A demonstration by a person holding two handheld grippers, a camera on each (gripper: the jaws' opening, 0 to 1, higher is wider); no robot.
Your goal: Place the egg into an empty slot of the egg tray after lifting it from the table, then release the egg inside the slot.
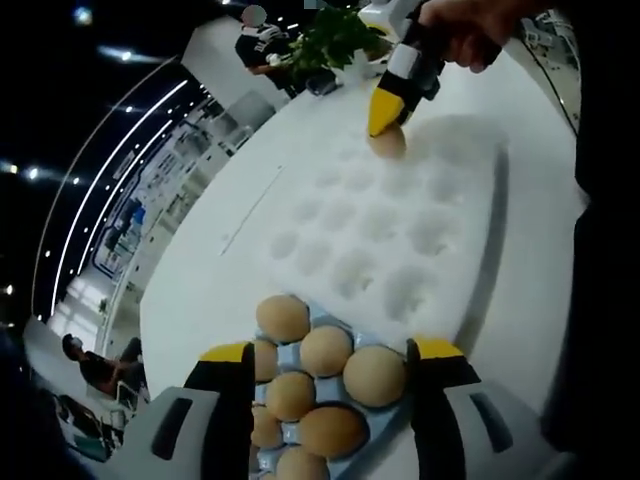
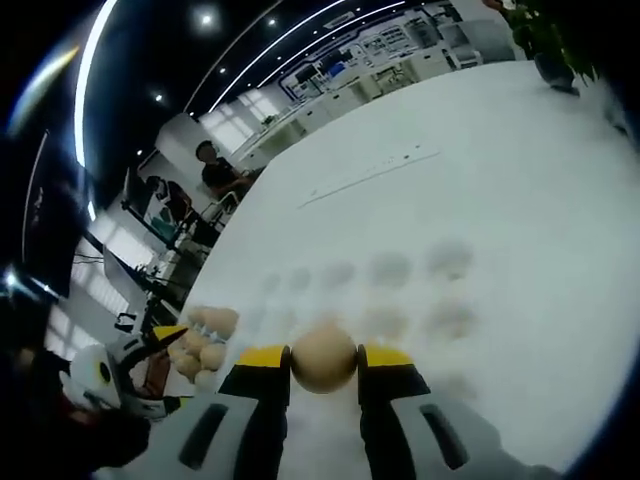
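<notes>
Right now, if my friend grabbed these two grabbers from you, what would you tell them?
Right gripper: shut on an egg, held over the far end of the white egg tray.
Left gripper: open, holding nothing, over the blue tray full of eggs.
Done: egg picked up and brought to the white tray.
Left: lower it into an empty slot, then open the fingers.

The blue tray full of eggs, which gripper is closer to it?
Left. The left gripper hangs right over the blue tray, its jaws either side of the eggs. The right gripper is far across the white tray, holding an egg.
</notes>
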